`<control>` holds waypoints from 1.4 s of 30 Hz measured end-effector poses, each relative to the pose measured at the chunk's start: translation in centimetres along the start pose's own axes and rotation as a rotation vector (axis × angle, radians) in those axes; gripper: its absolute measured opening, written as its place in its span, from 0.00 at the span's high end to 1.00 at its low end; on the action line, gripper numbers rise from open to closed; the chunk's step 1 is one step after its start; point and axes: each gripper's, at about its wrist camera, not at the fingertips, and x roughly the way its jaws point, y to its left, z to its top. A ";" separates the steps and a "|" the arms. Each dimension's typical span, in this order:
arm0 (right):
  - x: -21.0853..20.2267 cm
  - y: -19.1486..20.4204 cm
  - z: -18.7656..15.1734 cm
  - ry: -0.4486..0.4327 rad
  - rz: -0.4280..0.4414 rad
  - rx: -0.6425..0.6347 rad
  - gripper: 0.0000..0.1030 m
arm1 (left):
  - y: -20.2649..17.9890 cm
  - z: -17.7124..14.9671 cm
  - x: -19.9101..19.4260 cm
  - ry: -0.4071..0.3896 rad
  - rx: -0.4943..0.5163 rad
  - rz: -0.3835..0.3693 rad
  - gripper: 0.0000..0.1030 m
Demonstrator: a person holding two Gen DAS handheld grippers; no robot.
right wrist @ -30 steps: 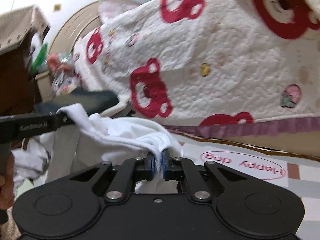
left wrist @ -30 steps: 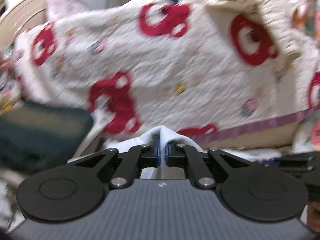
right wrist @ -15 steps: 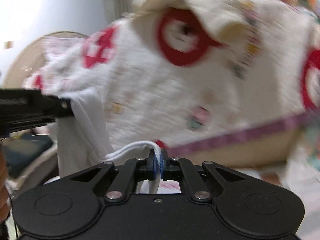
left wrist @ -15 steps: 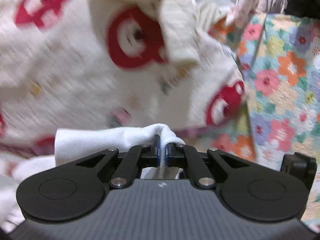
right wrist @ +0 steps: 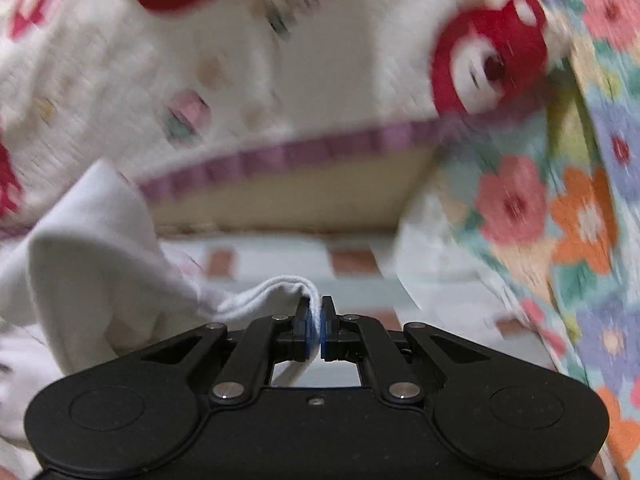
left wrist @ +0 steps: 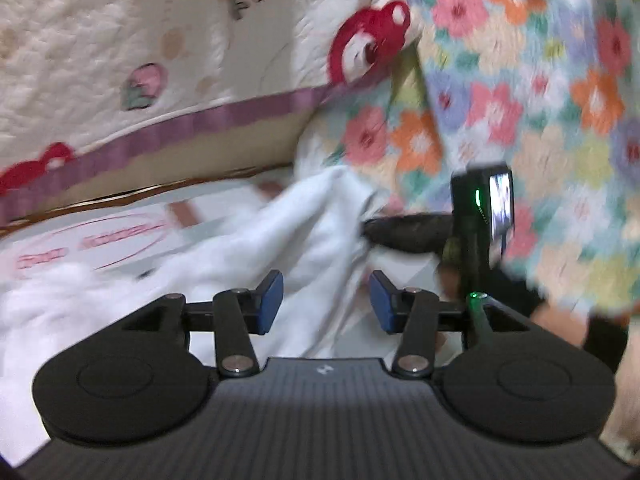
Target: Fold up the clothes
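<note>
A white garment (left wrist: 256,240) lies rumpled on the bed sheet. My left gripper (left wrist: 326,302) is open just above it, blue pads wide apart with only loose cloth behind the gap. In the left wrist view the other gripper's black fingers (left wrist: 404,230) pinch the garment's far edge. In the right wrist view my right gripper (right wrist: 315,322) is shut on a fold of the white garment (right wrist: 100,264), which trails off to the left.
A cream quilt with red bears and a purple border (left wrist: 160,60) (right wrist: 260,80) piles up behind. A flowered blanket (left wrist: 540,100) (right wrist: 580,200) rises on the right. The sheet with a red oval print (left wrist: 88,248) spreads underneath.
My left gripper has opened and let go of the white garment, which dropped onto the sheet. Both grippers swung to the right and downward. The right one still holds its fold.
</note>
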 end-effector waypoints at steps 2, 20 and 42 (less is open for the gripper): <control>1.7 -1.8 -1.2 0.076 -0.016 0.095 0.96 | 1.7 -1.5 -1.6 0.011 0.016 0.085 0.51; -0.4 -1.5 -0.3 0.091 -0.155 -0.061 0.80 | 13.9 -8.6 -4.5 -0.016 -0.354 0.273 0.57; -7.6 -1.8 -3.6 -0.031 -0.041 0.096 0.52 | 7.6 -11.3 1.4 0.130 0.082 0.347 0.78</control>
